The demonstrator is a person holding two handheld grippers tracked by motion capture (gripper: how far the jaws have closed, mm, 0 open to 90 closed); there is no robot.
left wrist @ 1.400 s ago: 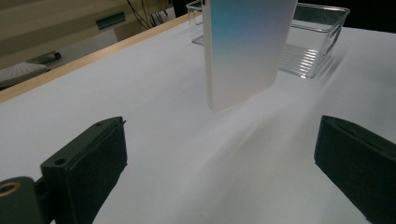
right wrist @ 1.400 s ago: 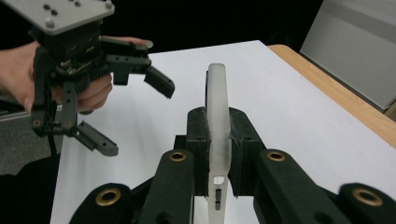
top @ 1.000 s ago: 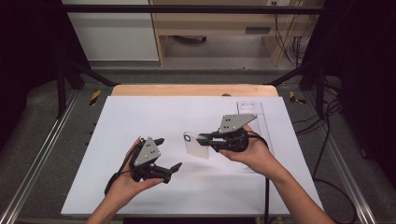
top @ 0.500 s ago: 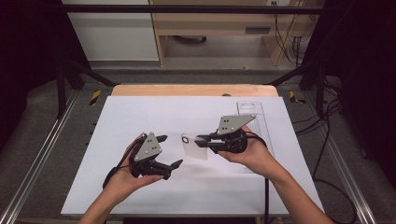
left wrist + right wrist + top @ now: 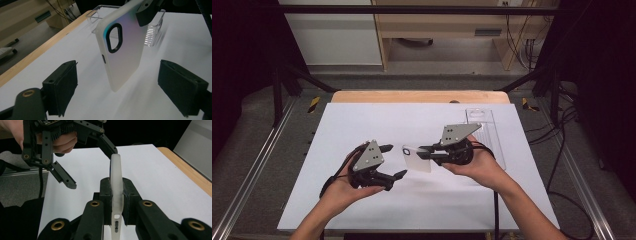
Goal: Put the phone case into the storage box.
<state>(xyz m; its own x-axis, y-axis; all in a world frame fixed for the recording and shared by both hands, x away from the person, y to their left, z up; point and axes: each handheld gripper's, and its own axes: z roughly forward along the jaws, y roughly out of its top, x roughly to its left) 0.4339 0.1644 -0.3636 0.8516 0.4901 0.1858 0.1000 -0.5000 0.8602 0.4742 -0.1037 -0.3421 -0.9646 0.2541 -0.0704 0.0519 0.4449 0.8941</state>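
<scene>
Phone case, frosted white, held above mid-worktop, pinched at one end by right gripper, jaws clamped flat on it. Left gripper just beside, jaws spread wide either side of free end. Clear tray near right edge. Risk: thin end-grip, a nudge from left jaws could twist the case loose.

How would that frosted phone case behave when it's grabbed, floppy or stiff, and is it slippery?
Probably fairly stiff: the phone case juts out past the right gripper, pinched near one end, without visibly drooping. Likely light, since it looks like a thin, hollow shell. Its smooth, satiny surface might slip, though the pads appear to clamp it firmly.
</scene>
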